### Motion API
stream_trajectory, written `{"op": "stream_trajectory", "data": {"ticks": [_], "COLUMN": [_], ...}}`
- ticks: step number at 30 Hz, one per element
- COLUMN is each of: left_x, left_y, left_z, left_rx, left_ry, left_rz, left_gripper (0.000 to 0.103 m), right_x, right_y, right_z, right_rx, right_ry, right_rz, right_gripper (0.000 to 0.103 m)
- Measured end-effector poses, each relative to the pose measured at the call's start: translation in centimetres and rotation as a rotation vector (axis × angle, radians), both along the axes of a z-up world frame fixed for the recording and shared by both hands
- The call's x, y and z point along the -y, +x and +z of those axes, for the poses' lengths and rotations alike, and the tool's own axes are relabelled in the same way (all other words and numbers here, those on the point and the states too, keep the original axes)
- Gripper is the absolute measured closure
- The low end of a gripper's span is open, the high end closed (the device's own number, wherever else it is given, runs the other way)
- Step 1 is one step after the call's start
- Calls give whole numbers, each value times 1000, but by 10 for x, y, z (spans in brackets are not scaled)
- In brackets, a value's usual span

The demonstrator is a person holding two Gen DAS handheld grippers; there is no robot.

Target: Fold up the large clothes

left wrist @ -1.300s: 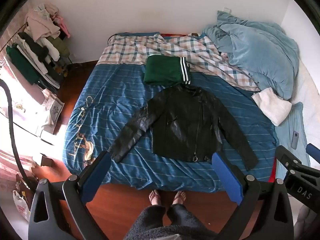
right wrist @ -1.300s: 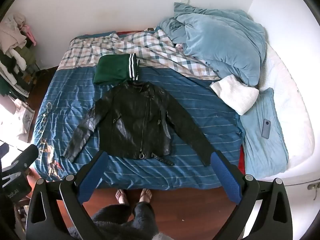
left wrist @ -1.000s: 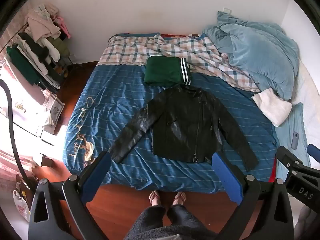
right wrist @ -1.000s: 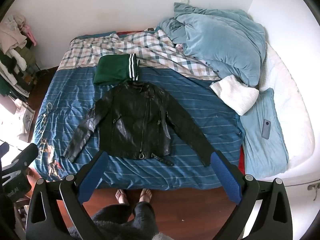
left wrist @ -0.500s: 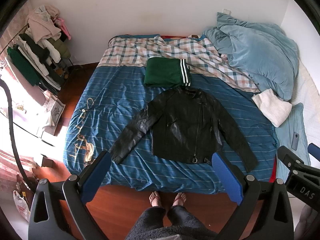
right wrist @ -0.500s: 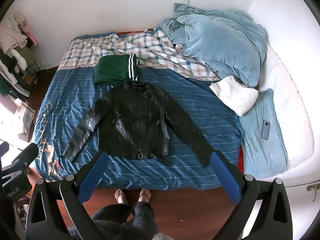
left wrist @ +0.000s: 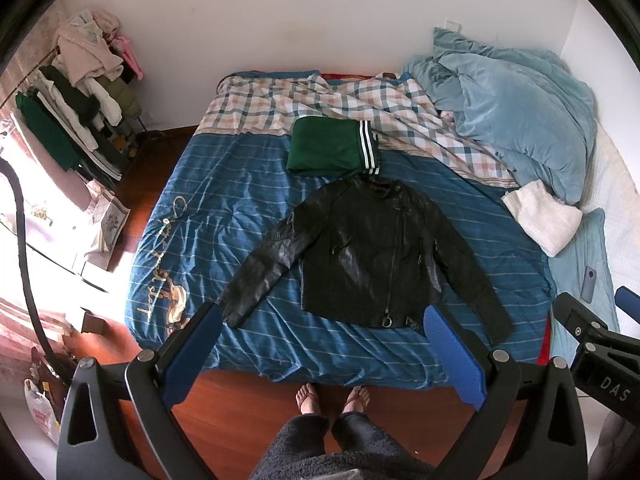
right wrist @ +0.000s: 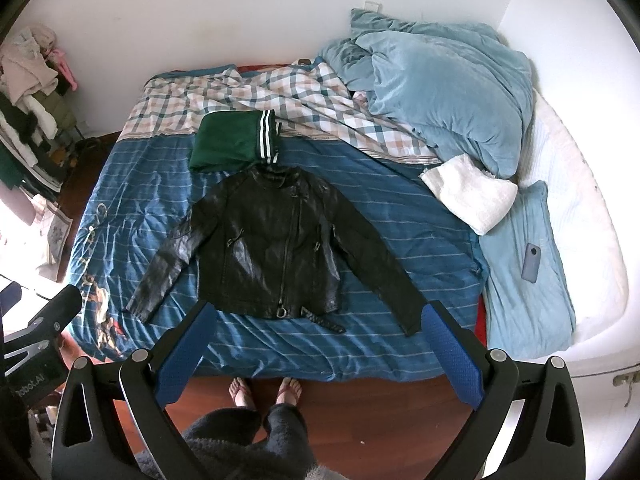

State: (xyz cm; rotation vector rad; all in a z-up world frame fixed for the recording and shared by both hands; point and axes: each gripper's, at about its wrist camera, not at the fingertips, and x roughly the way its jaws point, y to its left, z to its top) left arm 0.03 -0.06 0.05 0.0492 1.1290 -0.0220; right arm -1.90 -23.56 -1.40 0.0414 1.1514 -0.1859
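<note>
I hold both tongs, left (left wrist: 320,344) and right (right wrist: 318,340), spread wide and empty above the bed's (right wrist: 400,216) foot. The black leather jacket (right wrist: 276,244) lies flat, sleeves splayed, unfolded; the green garment (right wrist: 230,146) beyond its collar looks already folded.

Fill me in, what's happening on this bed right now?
A person stands at the foot of the bed, holding a tool in each hand. The left tool and right tool are both open and raised, touching nothing. A black leather jacket lies spread flat, zipped, sleeves out, not yet folded. Just behind its collar sits an already folded green garment.
</note>
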Motion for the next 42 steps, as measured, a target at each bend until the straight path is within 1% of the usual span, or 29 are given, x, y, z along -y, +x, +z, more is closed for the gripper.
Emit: {"op": "stream_trajectory", "data": {"ticks": [11, 42], "left_x": [0, 1], "left_y": [-1, 0], "left_z": [0, -1], "left_rx": [3, 10], "left_ry": [-2, -8], "left_rz": [-1, -1], "left_gripper": [0, 0], "right_x": [0, 1], "right_y": [1, 1], "right_z": [5, 6], "right_rx": [1, 7], "right_ry": [1, 0], "right_rz": [1, 1], "right_gripper": [0, 0]}}
